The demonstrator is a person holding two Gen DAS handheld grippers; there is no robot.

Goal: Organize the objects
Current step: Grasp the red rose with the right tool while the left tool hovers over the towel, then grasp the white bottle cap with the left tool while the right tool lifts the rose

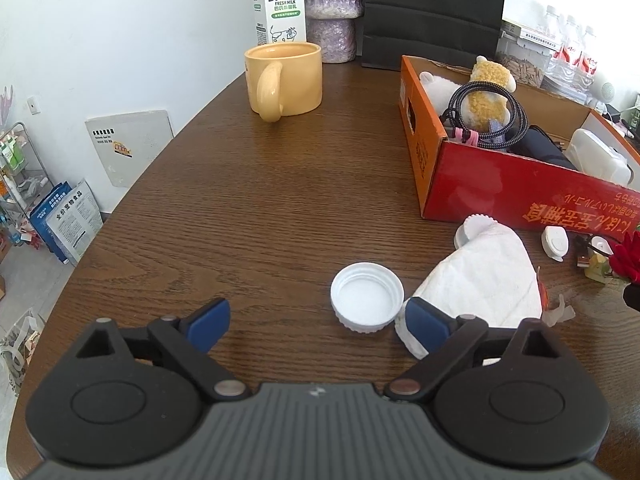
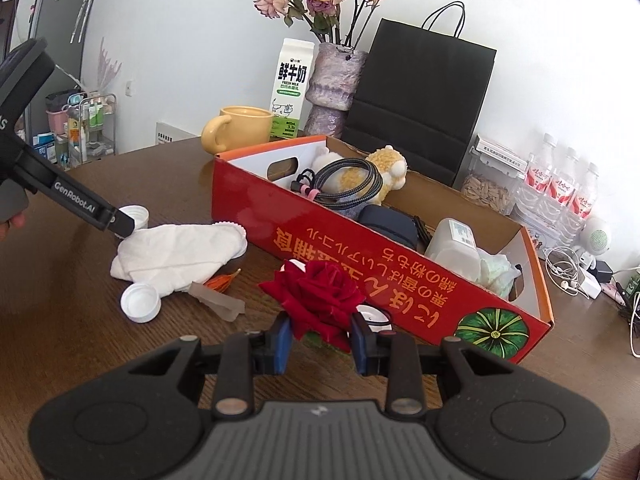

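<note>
Rose sits clamped in my right claw, the blue pads closed on the red bloom from either side, so that hand is already loaded. What the next move seems to turn on is the red box: from the right wrist view its long wall runs from upper left to lower right straight ahead of the claw, just beyond the flower, with the open top up and away. I judge a lift and a short carry forward over that wall would drop the rose in among the cable and plush toy.

My left claw stands wide open and holds nothing. The white cap lies open side up on the counter just ahead of it, off toward the right finger rather than centred. That finger's pad is on or just over the edge of the white cloth. Left is clearly the nearer hand for cap and cloth.
</note>
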